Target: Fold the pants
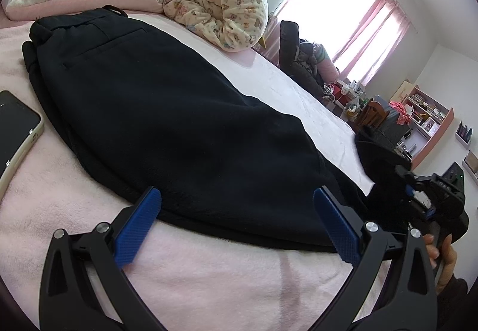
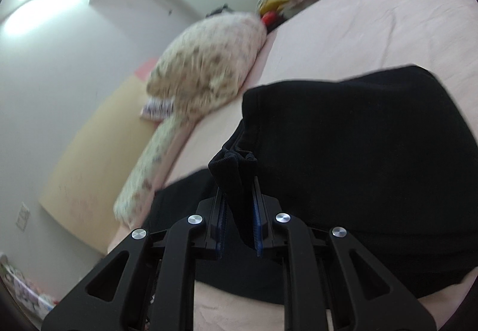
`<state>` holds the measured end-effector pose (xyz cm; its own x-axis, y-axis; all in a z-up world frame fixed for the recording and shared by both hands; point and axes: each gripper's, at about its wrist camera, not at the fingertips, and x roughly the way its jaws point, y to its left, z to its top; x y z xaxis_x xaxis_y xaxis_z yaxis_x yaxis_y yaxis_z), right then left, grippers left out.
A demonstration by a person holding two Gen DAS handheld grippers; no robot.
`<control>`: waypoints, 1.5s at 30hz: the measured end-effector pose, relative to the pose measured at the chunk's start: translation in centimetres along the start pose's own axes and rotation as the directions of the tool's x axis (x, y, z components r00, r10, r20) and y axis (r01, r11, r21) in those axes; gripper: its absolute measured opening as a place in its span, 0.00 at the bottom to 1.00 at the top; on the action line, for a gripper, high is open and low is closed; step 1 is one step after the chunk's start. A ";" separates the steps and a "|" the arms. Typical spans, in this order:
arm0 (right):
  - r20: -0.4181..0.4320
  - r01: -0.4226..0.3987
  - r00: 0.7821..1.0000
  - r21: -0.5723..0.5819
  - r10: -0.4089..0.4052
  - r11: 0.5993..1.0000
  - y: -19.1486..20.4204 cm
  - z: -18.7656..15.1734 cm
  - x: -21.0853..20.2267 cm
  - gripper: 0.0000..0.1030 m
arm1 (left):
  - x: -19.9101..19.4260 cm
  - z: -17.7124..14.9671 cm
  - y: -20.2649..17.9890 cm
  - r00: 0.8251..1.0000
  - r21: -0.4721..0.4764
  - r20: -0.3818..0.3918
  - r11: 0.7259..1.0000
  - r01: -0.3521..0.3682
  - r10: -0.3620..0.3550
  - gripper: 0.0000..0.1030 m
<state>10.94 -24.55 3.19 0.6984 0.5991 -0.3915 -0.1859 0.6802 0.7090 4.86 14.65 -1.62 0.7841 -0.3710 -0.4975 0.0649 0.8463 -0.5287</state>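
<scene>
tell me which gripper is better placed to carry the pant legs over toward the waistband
Right. The right gripper is already shut on a bunch of the black pants fabric. The left gripper stands open at the near edge of the pants, holding nothing.

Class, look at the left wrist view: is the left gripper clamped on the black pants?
No. The left gripper stands wide open, its blue pads apart at the edge of the black pants.
</scene>
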 end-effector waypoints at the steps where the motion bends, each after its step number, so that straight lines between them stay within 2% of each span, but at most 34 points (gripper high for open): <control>1: -0.019 0.000 1.000 -0.010 0.000 1.000 0.4 -0.5 0.7 0.15 | 0.0 0.0 0.0 1.000 0.000 0.000 1.000 0.000 0.000 0.98; 8: -0.141 0.096 0.985 -0.063 -0.104 0.993 0.5 -4.2 4.4 0.15 | -0.1 0.1 0.0 1.000 -0.003 0.002 1.000 0.006 -0.006 0.98; 10: -0.180 0.142 0.971 -0.108 -0.159 0.984 0.4 -5.3 5.2 0.16 | -0.1 0.0 -0.1 1.000 -0.003 0.003 1.000 0.006 -0.006 0.98; 13: -0.230 0.209 0.936 -0.244 -0.266 0.947 1.4 -6.8 5.8 0.20 | -0.2 0.0 -0.1 1.000 -0.003 0.003 1.000 0.006 -0.006 0.98; 15: -0.234 0.214 0.924 -0.336 -0.302 0.917 2.9 -6.9 6.1 0.37 | -0.2 0.0 -0.1 1.000 -0.004 0.003 1.000 0.006 -0.006 0.98; 16: -0.247 0.195 0.924 -0.353 -0.292 0.915 3.3 -7.1 5.8 0.53 | -0.2 0.0 -0.1 1.000 -0.004 0.003 1.000 0.006 -0.006 0.98; 17: -0.268 0.162 0.924 -0.371 -0.273 0.914 4.0 -7.5 5.2 0.63 | -0.2 0.0 -0.1 1.000 -0.003 0.003 1.000 0.006 -0.006 0.98; 19: -0.264 0.125 0.932 -0.410 -0.249 0.904 4.9 -7.8 4.2 0.63 | -0.2 0.0 -0.1 1.000 -0.004 0.003 1.000 0.006 -0.006 0.98; 20: -0.236 0.111 0.942 -0.446 -0.237 0.888 5.5 -8.2 3.4 0.61 | -0.2 0.0 -0.1 1.000 -0.003 0.003 1.000 0.006 -0.006 0.98; 22: -0.144 0.160 0.951 -0.524 -0.273 0.836 6.6 -8.6 2.2 0.56 | -0.2 0.0 -0.1 1.000 -0.003 0.003 1.000 0.006 -0.006 0.98; 25: -0.129 0.201 0.937 -0.561 -0.325 0.803 7.0 -8.5 3.0 0.43 | -0.2 0.0 -0.1 1.000 -0.004 0.004 1.000 0.006 -0.006 0.98; 31: -0.152 0.248 0.898 -0.600 -0.414 0.760 6.6 -8.6 7.5 0.30 | -0.2 0.0 0.0 1.000 -0.005 0.004 1.000 0.007 -0.007 0.98; 35: -0.172 0.235 0.919 -0.482 -0.354 0.844 5.3 -7.5 7.0 0.22 | -0.3 0.1 -0.1 1.000 -0.009 0.006 1.000 0.014 -0.014 0.98; 37: -0.191 0.210 0.930 -0.427 -0.315 0.880 4.7 -6.9 6.5 0.21 | -0.3 0.0 -0.1 1.000 -0.009 0.007 1.000 0.014 -0.014 0.98; 38: -0.194 0.202 0.932 -0.422 -0.306 0.884 4.6 -6.7 6.2 0.21 | -0.3 0.0 -0.2 1.000 -0.009 0.007 1.000 0.014 -0.014 0.98; 40: -0.193 0.224 0.918 -0.470 -0.347 0.854 4.9 -7.0 6.5 0.22 | -0.3 0.0 -0.1 1.000 -0.009 0.007 1.000 0.014 -0.014 0.98; 41: -0.191 0.231 0.912 -0.495 -0.364 0.838 5.1 -7.3 6.7 0.32 | -0.3 0.0 -0.1 1.000 -0.009 0.007 1.000 0.014 -0.014 0.98; 42: -0.178 0.252 0.904 -0.512 -0.388 0.821 5.2 -7.5 6.9 0.36 | -0.3 0.0 -0.1 1.000 -0.009 0.007 1.000 0.014 -0.014 0.98; 43: -0.170 0.265 0.900 -0.518 -0.401 0.813 5.1 -7.6 7.0 0.36 | -0.3 0.0 -0.1 1.000 -0.010 0.007 1.000 0.015 -0.014 0.98; 45: -0.192 0.239 0.913 -0.468 -0.361 0.851 4.4 -7.5 7.0 0.22 | -0.3 0.0 -0.1 1.000 -0.010 0.008 1.000 0.016 -0.016 0.98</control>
<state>9.85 -14.20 -0.80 0.5722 0.3817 -0.7259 -0.3147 0.9195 0.2355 4.63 14.70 -1.39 0.7879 -0.3815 -0.4834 0.0712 0.8362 -0.5439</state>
